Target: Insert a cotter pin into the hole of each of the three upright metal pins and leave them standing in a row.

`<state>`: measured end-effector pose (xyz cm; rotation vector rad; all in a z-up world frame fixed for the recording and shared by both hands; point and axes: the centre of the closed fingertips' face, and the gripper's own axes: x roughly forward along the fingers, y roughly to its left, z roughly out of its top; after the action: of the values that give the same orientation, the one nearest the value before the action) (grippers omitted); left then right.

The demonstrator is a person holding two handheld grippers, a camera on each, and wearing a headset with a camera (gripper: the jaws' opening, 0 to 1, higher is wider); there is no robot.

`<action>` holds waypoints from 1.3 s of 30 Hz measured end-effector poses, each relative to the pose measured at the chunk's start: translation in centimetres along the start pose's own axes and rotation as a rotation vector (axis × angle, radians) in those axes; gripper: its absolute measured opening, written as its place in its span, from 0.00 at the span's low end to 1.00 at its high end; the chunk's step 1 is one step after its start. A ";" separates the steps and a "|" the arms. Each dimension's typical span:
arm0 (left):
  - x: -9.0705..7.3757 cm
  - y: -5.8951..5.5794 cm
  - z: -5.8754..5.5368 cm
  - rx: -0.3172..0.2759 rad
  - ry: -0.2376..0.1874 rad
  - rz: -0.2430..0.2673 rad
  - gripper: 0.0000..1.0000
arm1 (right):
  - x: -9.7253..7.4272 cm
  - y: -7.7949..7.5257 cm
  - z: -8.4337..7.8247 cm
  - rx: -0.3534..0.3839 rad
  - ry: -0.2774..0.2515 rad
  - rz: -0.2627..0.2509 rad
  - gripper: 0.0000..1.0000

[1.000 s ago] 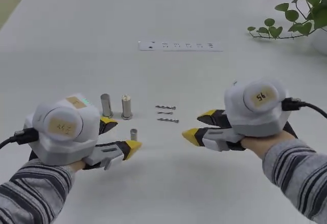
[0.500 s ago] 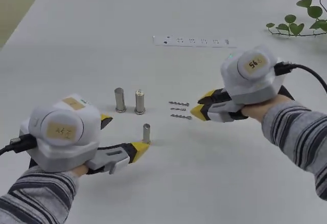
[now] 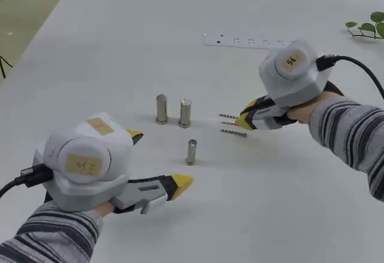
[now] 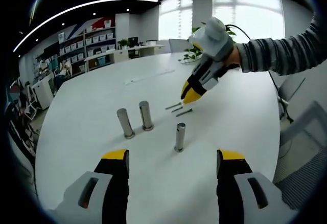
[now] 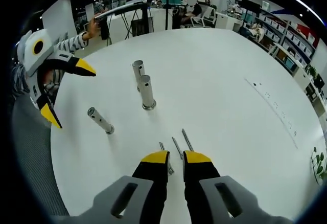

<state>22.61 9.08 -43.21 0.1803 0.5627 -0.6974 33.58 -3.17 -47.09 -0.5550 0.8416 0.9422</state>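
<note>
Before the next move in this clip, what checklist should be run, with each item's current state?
1. All three metal pins upright: ok.
2. Metal pins in a row: not ok; the front metal pin stands apart from the pair.
3. Three cotter pins lying on the table: ok.
4. Right gripper lined up on the middle cotter pin: ok.
5. That cotter pin gripped: cannot tell.
6. Left gripper jaws open, holding nothing: ok.

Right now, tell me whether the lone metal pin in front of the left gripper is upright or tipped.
Upright: the lone pin stands vertical on its wider base on the table, with nothing touching it.
</note>
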 end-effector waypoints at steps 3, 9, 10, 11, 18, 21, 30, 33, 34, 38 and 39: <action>-0.1 0.0 -0.2 0.010 0.009 0.009 0.69 | 0.6 0.0 -0.2 -0.024 0.030 0.010 0.06; -0.3 -0.4 -0.3 -0.016 -0.005 -0.002 0.72 | 2.0 -0.5 -0.9 -0.048 0.080 0.043 0.05; -0.3 -0.5 -0.3 -0.018 -0.006 -0.004 0.73 | 2.0 -0.3 -0.9 -0.047 0.086 0.048 0.05; -0.4 -0.5 -0.3 -0.019 -0.008 -0.005 0.73 | 2.1 -0.3 -1.0 -0.047 0.095 0.056 0.04; -0.8 -0.4 -0.4 -0.029 -0.010 -0.004 0.73 | 2.3 -0.3 -1.2 -0.071 0.131 0.082 0.02; -1.0 -0.4 -0.5 -0.027 -0.005 -0.003 0.73 | 2.2 -0.2 -1.1 -0.071 0.138 0.096 0.00; -1.4 -0.4 -0.7 -0.024 0.006 -0.005 0.70 | 1.9 0.1 -1.1 -0.186 0.192 0.114 0.00; -1.5 -0.5 -0.8 -0.023 0.008 -0.007 0.68 | 2.0 -0.2 -1.2 -0.221 0.201 0.114 0.00; -1.6 -0.5 -0.8 -0.023 0.008 -0.007 0.68 | 2.0 0.0 -1.2 -0.224 0.202 0.111 0.00; -1.8 -0.5 -0.7 -0.014 0.005 -0.003 0.66 | 1.6 0.1 -1.5 -0.293 0.191 0.076 0.00; -1.9 -0.5 -0.7 -0.016 0.005 -0.002 0.65 | 1.4 0.2 -1.6 -0.292 0.187 0.071 0.00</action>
<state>20.83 10.01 -42.73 0.1668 0.5732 -0.6948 33.25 -3.56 -49.10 -0.8808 0.9010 1.0986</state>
